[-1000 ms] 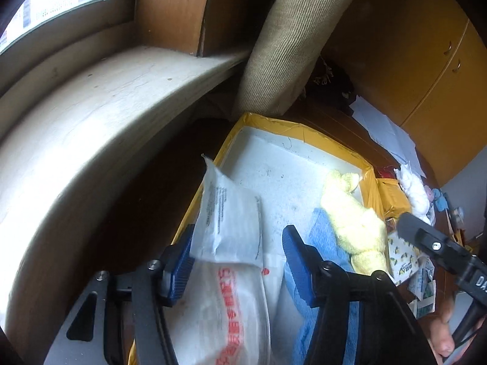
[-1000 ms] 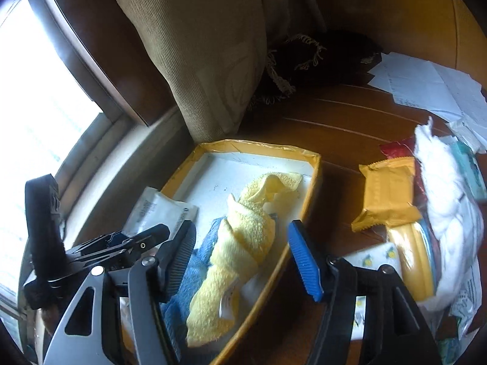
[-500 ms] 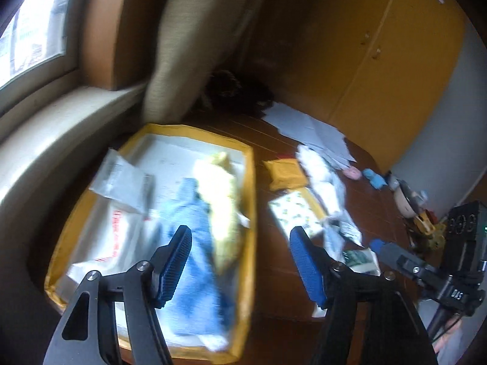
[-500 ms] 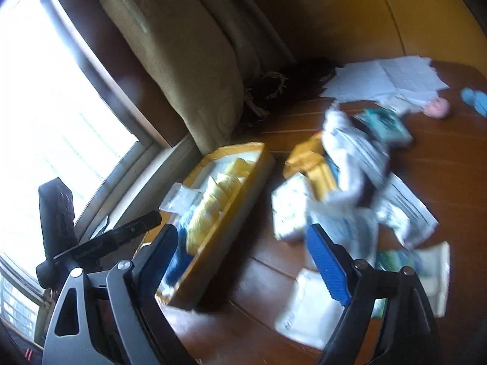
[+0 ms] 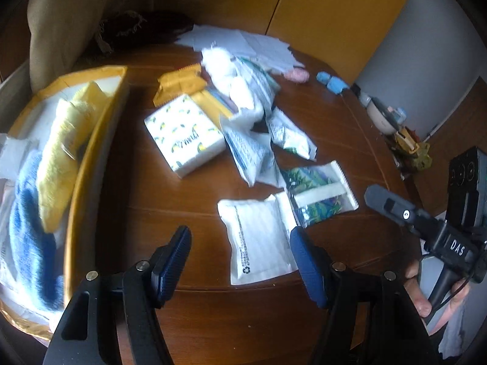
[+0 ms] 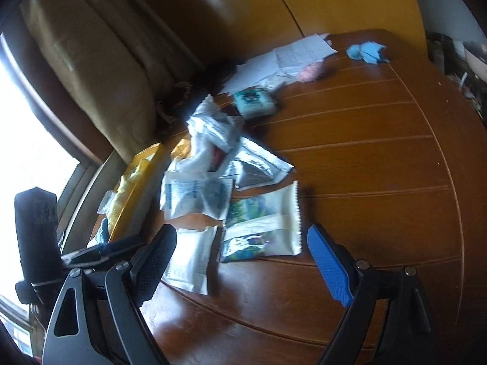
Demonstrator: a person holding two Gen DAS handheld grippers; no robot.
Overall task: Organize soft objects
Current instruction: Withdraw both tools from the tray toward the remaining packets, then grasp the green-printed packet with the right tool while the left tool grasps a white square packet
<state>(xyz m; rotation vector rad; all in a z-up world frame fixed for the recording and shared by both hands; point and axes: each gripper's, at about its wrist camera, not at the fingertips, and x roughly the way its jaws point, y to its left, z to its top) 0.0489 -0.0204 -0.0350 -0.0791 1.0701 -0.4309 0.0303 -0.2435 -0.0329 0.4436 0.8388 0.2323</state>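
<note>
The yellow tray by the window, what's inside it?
The yellow tray holds a fluffy yellow towel lying partly on a blue towel, with white plastic packets beside them. Whatever lies under the towels is covered, so I can't tell.

Towels [image 5: 54, 158] in tray [image 5: 88, 152] at table's [image 5: 350, 140] left, packets [image 5: 258, 240] right of tray, papers [image 5: 243, 42] behind

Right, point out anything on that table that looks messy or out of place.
The soft packets lie in a loose overlapping heap on the wooden table, outside the yellow tray. Only the yellow towel and blue towel lie inside it.
</note>
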